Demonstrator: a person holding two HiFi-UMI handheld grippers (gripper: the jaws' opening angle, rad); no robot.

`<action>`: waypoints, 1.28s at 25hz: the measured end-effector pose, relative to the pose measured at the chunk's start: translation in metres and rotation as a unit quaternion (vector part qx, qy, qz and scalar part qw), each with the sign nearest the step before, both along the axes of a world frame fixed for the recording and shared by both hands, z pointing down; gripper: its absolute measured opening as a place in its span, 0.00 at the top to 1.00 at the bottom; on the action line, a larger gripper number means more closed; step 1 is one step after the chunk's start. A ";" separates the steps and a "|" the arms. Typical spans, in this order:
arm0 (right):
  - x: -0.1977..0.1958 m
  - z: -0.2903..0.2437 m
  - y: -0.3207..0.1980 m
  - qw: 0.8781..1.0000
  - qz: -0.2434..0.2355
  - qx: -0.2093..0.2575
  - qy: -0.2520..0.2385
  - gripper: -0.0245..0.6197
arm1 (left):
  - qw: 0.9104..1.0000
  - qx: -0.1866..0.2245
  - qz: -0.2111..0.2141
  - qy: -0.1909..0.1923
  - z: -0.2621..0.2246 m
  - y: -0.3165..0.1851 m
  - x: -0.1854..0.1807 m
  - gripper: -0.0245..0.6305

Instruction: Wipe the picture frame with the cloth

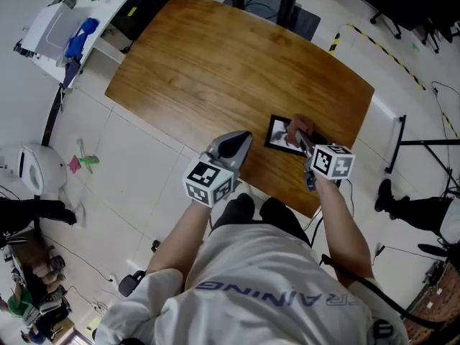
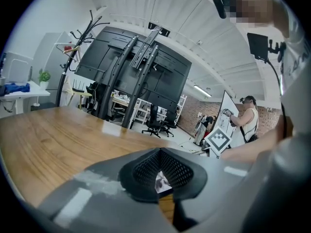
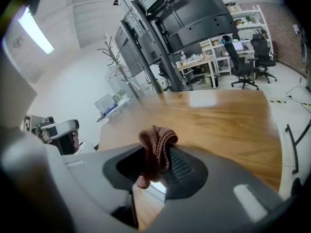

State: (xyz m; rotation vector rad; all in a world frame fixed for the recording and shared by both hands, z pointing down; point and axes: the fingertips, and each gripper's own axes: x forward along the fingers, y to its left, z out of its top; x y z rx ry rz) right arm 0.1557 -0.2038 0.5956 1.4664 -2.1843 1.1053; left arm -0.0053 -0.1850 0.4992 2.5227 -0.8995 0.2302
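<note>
The black picture frame (image 1: pixel 279 134) lies flat on the wooden table (image 1: pixel 215 63), close to its near right edge. My right gripper (image 1: pixel 305 141) is shut on a brown knitted cloth (image 1: pixel 300 126) and holds it over the frame's right part. In the right gripper view the cloth (image 3: pixel 156 147) bunches up between the jaws, with a pale strip of the frame (image 3: pixel 156 188) below. My left gripper (image 1: pixel 242 139) is just left of the frame, shut with nothing in it. Through the slit under its jaws shows a bit of the picture (image 2: pixel 161 182).
The table's near edge runs right under both grippers. A white side desk (image 1: pixel 68 24) with blue items stands off the far left corner. A black stand (image 1: pixel 401 144) and a person's shoe (image 1: pixel 384 192) are on the floor to the right. Another person (image 2: pixel 247 119) stands far off.
</note>
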 end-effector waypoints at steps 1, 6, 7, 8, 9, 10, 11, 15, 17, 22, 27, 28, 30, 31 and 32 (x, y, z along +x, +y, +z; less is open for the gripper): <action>-0.014 0.000 -0.001 1.000 -0.012 -0.002 -0.005 0.78 | 1.000 0.000 0.000 0.000 0.000 0.000 0.000 0.96; -0.060 0.018 0.001 0.998 -0.045 -0.027 -0.017 0.78 | 1.000 -0.001 0.000 0.000 0.000 0.000 0.000 0.96; -0.065 0.022 0.001 0.998 -0.048 -0.030 -0.018 0.78 | 1.000 -0.002 0.000 0.000 0.001 0.000 -0.001 0.96; -0.069 0.025 0.000 0.998 -0.051 -0.032 -0.018 0.78 | 1.000 -0.002 0.000 -0.001 0.001 0.001 -0.001 0.96; -0.071 0.028 -0.001 0.998 -0.054 -0.034 -0.018 0.78 | 1.000 -0.003 -0.001 -0.001 0.001 0.001 -0.002 0.96; -0.073 0.030 -0.002 0.998 -0.056 -0.037 -0.018 0.77 | 1.000 -0.005 -0.001 -0.001 0.002 0.001 -0.003 0.96; -0.074 0.032 -0.002 0.997 -0.057 -0.041 -0.018 0.77 | 1.000 -0.007 -0.002 -0.001 0.003 0.002 -0.003 0.96; -0.070 0.038 -0.001 0.997 -0.056 -0.051 -0.015 0.77 | 1.000 -0.004 0.001 -0.009 0.005 0.003 -0.004 0.96; -0.067 0.038 -0.003 0.997 -0.051 -0.051 -0.018 0.77 | 1.000 0.001 0.009 -0.017 0.005 0.003 -0.002 0.96; -0.057 0.038 0.000 0.998 -0.045 -0.051 -0.012 0.77 | 0.999 0.006 0.017 -0.026 0.008 0.005 0.002 0.96; -0.043 0.039 0.004 0.998 -0.037 -0.048 -0.008 0.77 | 0.999 0.012 0.028 -0.037 0.011 0.006 0.005 0.96; -0.039 0.039 0.005 0.998 -0.031 -0.047 -0.008 0.77 | 0.999 0.014 0.031 -0.042 0.011 0.007 0.006 0.96; -0.029 0.041 0.008 0.999 -0.018 -0.049 -0.009 0.77 | 0.998 0.014 0.036 -0.046 0.013 0.008 0.007 0.96; -0.025 0.043 0.010 0.998 -0.013 -0.052 -0.011 0.77 | 0.998 0.013 0.037 -0.046 0.014 0.009 0.008 0.96; -0.021 0.044 0.013 0.998 -0.008 -0.057 -0.012 0.77 | 0.998 0.011 0.036 -0.046 0.014 0.010 0.008 0.96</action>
